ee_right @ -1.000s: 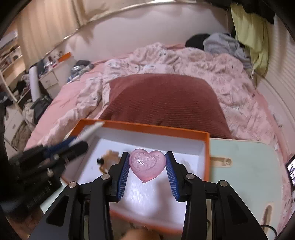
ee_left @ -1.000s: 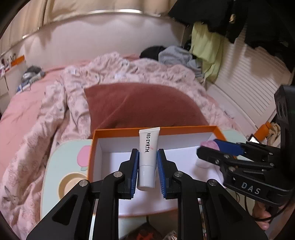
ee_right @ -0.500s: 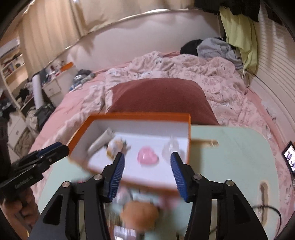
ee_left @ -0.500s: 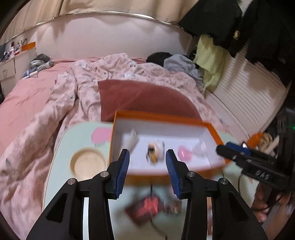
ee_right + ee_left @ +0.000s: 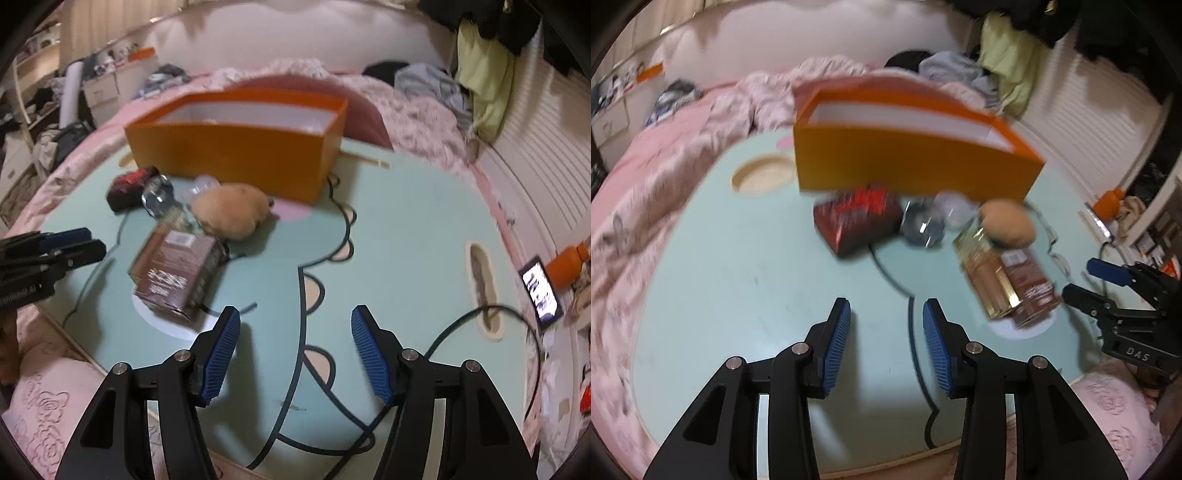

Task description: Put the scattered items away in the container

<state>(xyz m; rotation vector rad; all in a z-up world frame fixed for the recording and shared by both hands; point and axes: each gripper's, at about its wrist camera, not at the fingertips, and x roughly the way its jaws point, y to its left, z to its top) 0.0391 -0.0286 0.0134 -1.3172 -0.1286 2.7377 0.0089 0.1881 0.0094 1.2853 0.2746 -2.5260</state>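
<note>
An orange box (image 5: 908, 158) (image 5: 236, 155) with a white inside stands at the far side of a mint green table (image 5: 757, 266) (image 5: 406, 229). In front of it lie a red packet (image 5: 857, 218) (image 5: 127, 186), a clear round item (image 5: 923, 223) (image 5: 157, 199), a tan plush ball (image 5: 1006, 221) (image 5: 232, 210) and a brown carton (image 5: 1008, 280) (image 5: 177, 277). My left gripper (image 5: 886, 314) hovers over bare table, jaws opening, nothing between them. My right gripper (image 5: 295, 321) is likewise empty with jaws opening, just right of the carton.
A dark cable (image 5: 480, 314) crosses the table on the right. A phone (image 5: 541, 291) and an orange bottle (image 5: 567, 264) lie off the right edge. A pink bed with a quilt (image 5: 665, 155) and a dark red pillow (image 5: 362, 110) lies behind.
Both grippers let go of the white tube and the pink heart into the box. They then pulled back and down toward the table's near edge, jaws spreading.
</note>
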